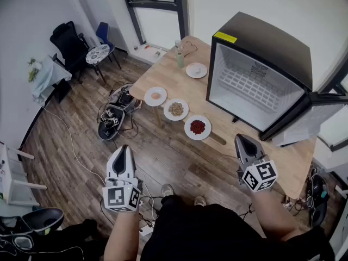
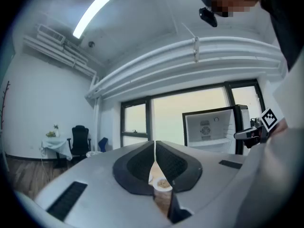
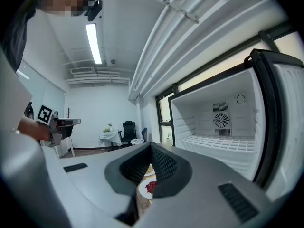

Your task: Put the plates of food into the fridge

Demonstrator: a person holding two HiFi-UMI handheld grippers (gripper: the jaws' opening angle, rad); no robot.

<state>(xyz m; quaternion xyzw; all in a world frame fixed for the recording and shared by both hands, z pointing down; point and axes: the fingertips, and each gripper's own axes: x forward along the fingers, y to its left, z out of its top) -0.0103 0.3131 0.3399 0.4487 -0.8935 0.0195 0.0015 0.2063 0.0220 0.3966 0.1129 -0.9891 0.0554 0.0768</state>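
Four white plates of food lie on the wooden table (image 1: 239,140): red food (image 1: 197,127), brown grains (image 1: 176,109), pinkish food (image 1: 155,95) and pale food (image 1: 196,70). The black fridge (image 1: 261,75) stands open on the table, its white inside bare. My left gripper (image 1: 124,147) is shut and holds nothing, hanging over the floor short of the table. My right gripper (image 1: 240,138) is shut and holds nothing, near the table's front edge, right of the red plate. Past the left gripper's (image 2: 154,148) tips shows the grain plate (image 2: 162,184). Below the right gripper's (image 3: 149,151) tips shows the red plate (image 3: 150,187), with the fridge (image 3: 218,141) at the right.
The fridge door (image 1: 326,116) swings out to the right. A small bottle (image 1: 179,58) stands at the table's far end. Cables and gear (image 1: 111,118) lie on the floor left of the table. Chairs (image 1: 70,42) and a small round table (image 1: 98,53) stand at the far left.
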